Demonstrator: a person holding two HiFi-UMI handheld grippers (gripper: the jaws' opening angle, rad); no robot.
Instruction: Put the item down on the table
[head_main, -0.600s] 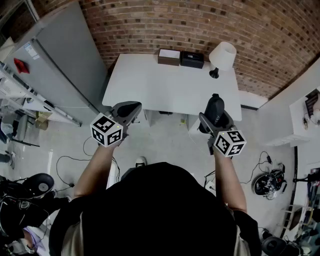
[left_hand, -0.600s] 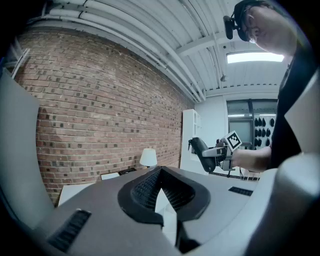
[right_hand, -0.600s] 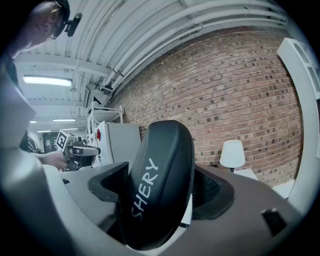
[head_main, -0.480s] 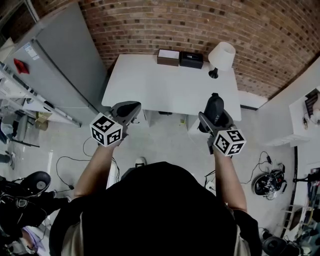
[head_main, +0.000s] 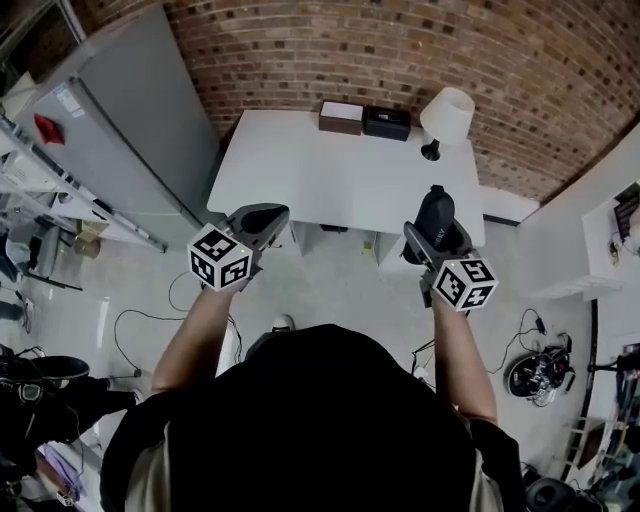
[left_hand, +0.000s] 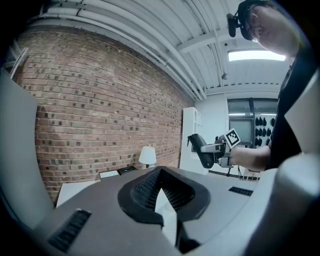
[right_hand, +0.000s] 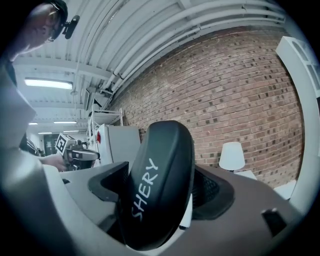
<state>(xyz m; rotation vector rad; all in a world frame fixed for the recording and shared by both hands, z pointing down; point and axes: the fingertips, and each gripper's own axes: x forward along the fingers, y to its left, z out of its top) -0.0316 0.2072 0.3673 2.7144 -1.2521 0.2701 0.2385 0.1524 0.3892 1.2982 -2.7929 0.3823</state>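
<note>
Black oval hard case: matte black, white lettering along its side. Right tool and left tool: grey bodies, black ribbed pads. Each carries a marker cube patterned in black-and-white squares. Far tabletop: plain white. Rectangular box: brown, white top. Second box to its right: black. Table lamp: white shade, black base. Brick wall: red-brown, pale mortar grid. Tall cabinet, left: grey.
</note>
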